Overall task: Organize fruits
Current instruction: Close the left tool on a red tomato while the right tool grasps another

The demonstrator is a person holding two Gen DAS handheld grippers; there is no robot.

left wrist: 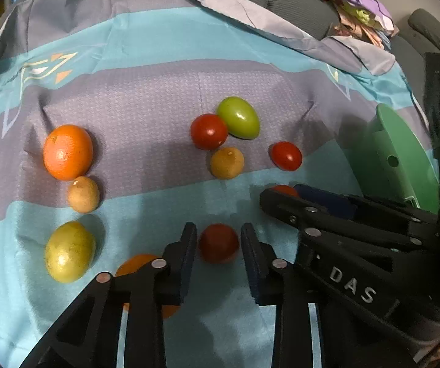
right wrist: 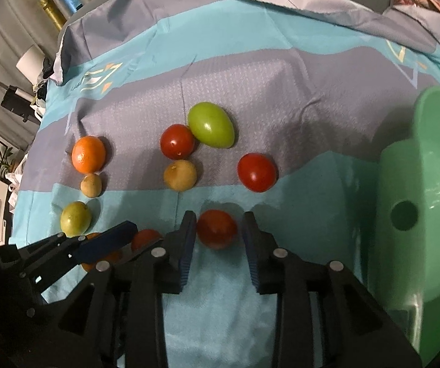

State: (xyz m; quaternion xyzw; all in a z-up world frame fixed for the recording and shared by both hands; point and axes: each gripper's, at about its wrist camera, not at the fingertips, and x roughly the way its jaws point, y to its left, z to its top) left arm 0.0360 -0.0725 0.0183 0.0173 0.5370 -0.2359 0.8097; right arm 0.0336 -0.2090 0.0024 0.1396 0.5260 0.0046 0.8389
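Note:
Several fruits lie on a blue and purple cloth (left wrist: 158, 92). In the left wrist view my left gripper (left wrist: 219, 245) is open, its jaws on either side of a red tomato (left wrist: 219, 243). In the right wrist view my right gripper (right wrist: 219, 230) is open around another red tomato (right wrist: 217, 228). An orange (left wrist: 68, 152), a green tomato (left wrist: 239, 117), two more red tomatoes (left wrist: 209, 131) (left wrist: 286, 155), two brownish fruits (left wrist: 227, 162) (left wrist: 83, 194) and a yellow-green fruit (left wrist: 69, 251) lie farther out. An orange fruit (left wrist: 137, 263) is partly hidden behind the left jaw.
A green plastic container (right wrist: 419, 214) stands at the right, close to my right gripper; it also shows in the left wrist view (left wrist: 404, 156). A grey sofa (left wrist: 296, 0) with crumpled cloth (left wrist: 358, 6) lies beyond the cloth's far edge.

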